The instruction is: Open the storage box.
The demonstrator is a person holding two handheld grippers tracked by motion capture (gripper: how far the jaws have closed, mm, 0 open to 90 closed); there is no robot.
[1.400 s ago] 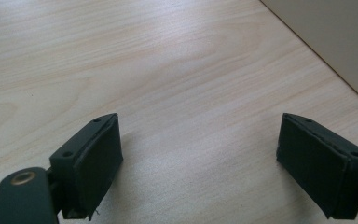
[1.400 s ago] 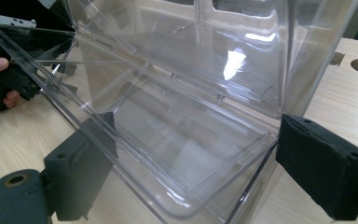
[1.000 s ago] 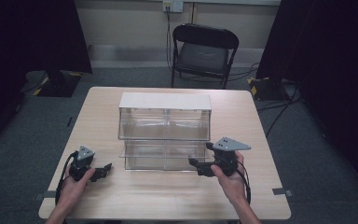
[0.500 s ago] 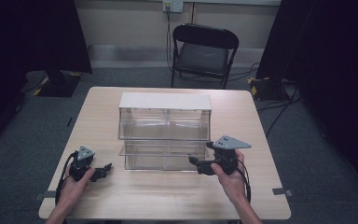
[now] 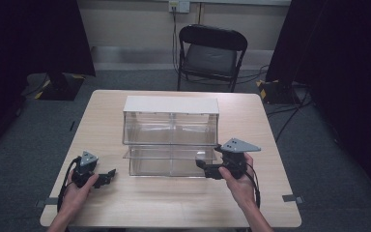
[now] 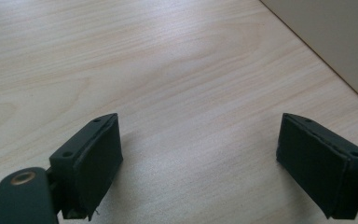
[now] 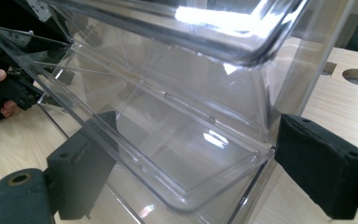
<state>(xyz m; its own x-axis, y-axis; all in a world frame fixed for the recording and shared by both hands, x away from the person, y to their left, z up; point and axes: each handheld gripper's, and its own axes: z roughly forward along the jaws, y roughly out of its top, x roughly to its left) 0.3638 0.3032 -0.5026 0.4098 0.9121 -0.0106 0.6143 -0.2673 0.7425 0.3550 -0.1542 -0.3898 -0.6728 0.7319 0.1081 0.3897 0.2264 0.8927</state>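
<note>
Flanking clear bin (image 5: 171, 140) — both tongs agape

the table (image 5: 174, 208) looks like pale wood with fine grain and a smooth, low-sheen finish. the bin (image 5: 171, 137) at its centre is clear glossy plastic that catches bright glare, with a matt white top. the left gripper (image 6: 200, 161) and right gripper (image 7: 191, 172) have matt black pads, faintly textured. at 12 o'clock, the chair (image 5: 211, 53) has a dark padded seat and a black metal frame.
</note>
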